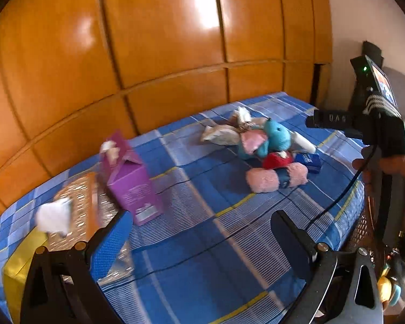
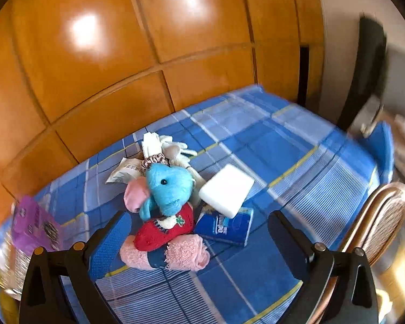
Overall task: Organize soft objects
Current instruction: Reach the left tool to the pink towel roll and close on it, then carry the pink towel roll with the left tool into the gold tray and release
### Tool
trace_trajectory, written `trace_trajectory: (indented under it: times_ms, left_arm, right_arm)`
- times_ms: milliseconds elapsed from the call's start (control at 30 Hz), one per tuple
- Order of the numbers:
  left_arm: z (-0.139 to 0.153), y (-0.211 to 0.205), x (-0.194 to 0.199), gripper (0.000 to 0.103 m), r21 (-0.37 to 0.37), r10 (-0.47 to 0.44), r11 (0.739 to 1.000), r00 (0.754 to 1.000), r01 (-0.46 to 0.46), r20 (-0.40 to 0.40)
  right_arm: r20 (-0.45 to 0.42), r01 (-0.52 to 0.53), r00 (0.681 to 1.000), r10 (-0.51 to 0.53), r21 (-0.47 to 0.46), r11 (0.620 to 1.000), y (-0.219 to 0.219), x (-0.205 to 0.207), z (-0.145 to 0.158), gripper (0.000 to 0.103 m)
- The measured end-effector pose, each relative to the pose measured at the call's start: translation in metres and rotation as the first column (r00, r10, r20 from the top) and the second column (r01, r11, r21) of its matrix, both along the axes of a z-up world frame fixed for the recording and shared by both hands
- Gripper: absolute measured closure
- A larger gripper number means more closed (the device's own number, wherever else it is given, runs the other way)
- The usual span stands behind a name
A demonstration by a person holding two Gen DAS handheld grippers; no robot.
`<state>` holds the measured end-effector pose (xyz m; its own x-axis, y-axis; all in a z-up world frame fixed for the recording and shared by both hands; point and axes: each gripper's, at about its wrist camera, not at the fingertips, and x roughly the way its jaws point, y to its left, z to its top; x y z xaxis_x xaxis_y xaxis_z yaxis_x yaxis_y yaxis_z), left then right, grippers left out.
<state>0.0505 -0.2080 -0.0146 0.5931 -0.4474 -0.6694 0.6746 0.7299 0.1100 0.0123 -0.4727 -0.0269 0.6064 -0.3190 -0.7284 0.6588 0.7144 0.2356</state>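
Glossy orange wood panelling backs a blue plaid bed (image 2: 297,162); right gripper (image 2: 199,245) jaws are spread wide and empty over the rolled pink towel (image 2: 175,255) — its long axis crosswise between them; left gripper (image 1: 202,245), likewise wide, is held farther off.

Blue plush elephant (image 2: 170,186), pink rolled towel (image 2: 164,253), purple box (image 1: 132,186), blue-checked bedsheet (image 2: 283,162).

Left gripper (image 1: 199,245) with black frame, blue textured finger pads (image 1: 108,245), brass and silver screws, right gripper (image 2: 199,243) alike, black cable (image 1: 340,197), bare-skinned hand (image 1: 386,167)
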Motion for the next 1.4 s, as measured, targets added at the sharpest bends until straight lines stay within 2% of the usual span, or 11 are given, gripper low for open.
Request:
trace_trajectory:
  times_ms: [133,300,467,600,667,867,1000,1100,1167,1267,1400]
  left_arm:
    - [-0.012,-0.034,0.01,0.002,0.038,-0.031,0.999,0.998,0.032,-0.046]
    - [-0.029,-0.071,0.035,0.018,0.03,-0.087,0.995,0.985,0.093,-0.151]
    - [-0.057,-0.095,0.067,0.031,0.008,-0.073,0.997,0.953,0.079,-0.293]
    - [-0.076,-0.113,0.078,0.03,-0.004,-0.074,0.997,0.928,0.078,-0.366]
    - [-0.085,-0.125,0.08,0.029,0.0,-0.084,0.996,0.93,0.091,-0.359]
    - [-0.103,-0.166,0.073,0.006,0.092,-0.23,0.961,0.941,0.26,-0.247]
    - [-0.11,-0.186,0.072,0.007,0.119,-0.316,0.933,0.93,0.341,-0.187]
    - [-0.117,-0.188,0.072,0.032,0.082,-0.377,0.908,0.885,0.412,-0.273]
    - [-0.115,-0.18,0.07,0.044,0.061,-0.38,0.91,0.886,0.409,-0.266]
    - [-0.106,-0.162,0.068,0.082,0.05,-0.354,0.924,0.899,0.378,-0.259]
    - [-0.106,-0.132,0.062,0.085,0.033,-0.301,0.945,0.907,0.325,-0.295]
  right_arm:
    - [0.073,-0.002,0.997,-0.008,0.143,0.99,-0.018,-0.005,-0.011,0.0]
    - [0.148,-0.004,0.988,-0.04,0.286,0.958,-0.037,-0.011,-0.026,0.002]
    - [0.184,-0.017,0.982,-0.042,0.304,0.953,-0.039,-0.012,-0.026,0.002]
    - [0.2,-0.027,0.979,-0.039,0.318,0.948,-0.041,-0.012,-0.028,0.002]
    - [0.206,-0.033,0.978,-0.036,0.326,0.945,-0.042,-0.012,-0.029,0.002]
    - [0.205,-0.046,0.978,-0.027,0.343,0.938,-0.042,-0.01,-0.031,0.002]
    - [0.201,-0.048,0.979,-0.024,0.346,0.937,-0.043,-0.009,-0.031,0.002]
    - [0.195,-0.045,0.98,-0.026,0.347,0.937,-0.043,-0.009,-0.032,0.004]
    - [0.183,-0.039,0.983,-0.028,0.351,0.935,-0.043,-0.008,-0.034,0.006]
    - [0.157,-0.031,0.987,-0.027,0.356,0.934,-0.044,-0.007,-0.037,0.015]
    - [0.097,-0.06,0.995,0.028,0.345,0.937,-0.042,0.007,-0.04,0.034]
